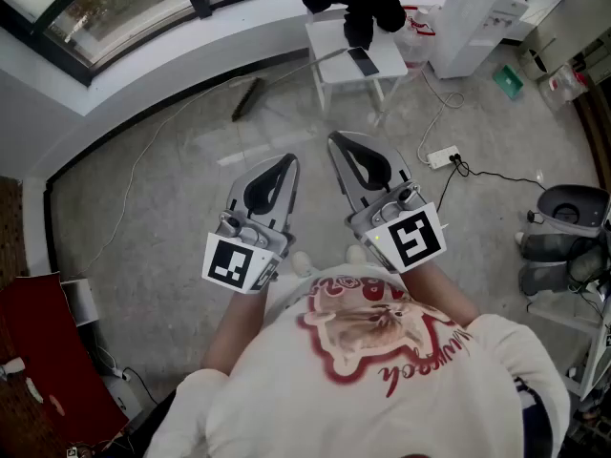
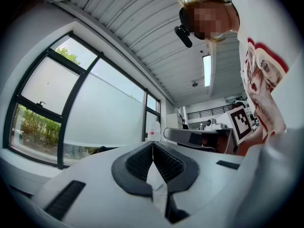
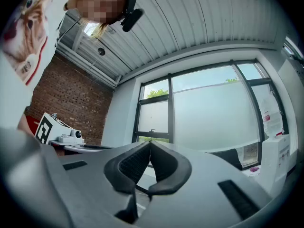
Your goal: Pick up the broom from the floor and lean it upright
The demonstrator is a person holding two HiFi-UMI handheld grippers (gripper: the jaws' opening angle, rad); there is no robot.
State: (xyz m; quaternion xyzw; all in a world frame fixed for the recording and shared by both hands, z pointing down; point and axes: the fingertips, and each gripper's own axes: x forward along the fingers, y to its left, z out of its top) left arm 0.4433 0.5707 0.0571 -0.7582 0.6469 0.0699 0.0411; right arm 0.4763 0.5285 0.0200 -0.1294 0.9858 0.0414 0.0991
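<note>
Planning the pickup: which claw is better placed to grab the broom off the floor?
Left, narrowly. The broom lies ahead and leftward, nearer the left claw; the right claw sits before the white stool. Both are shut and empty.

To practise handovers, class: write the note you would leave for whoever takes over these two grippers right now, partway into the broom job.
Left gripper: shut, empty, held in the air in front of the person.
Right gripper: shut, empty, beside the left one.
Broom: lying on the floor ahead of both grippers, near the window wall, left of the small white table. Neither gripper touches it.
Done: nothing yet.
Left: reach the broom, grip it, lift it, lean it upright.
</note>
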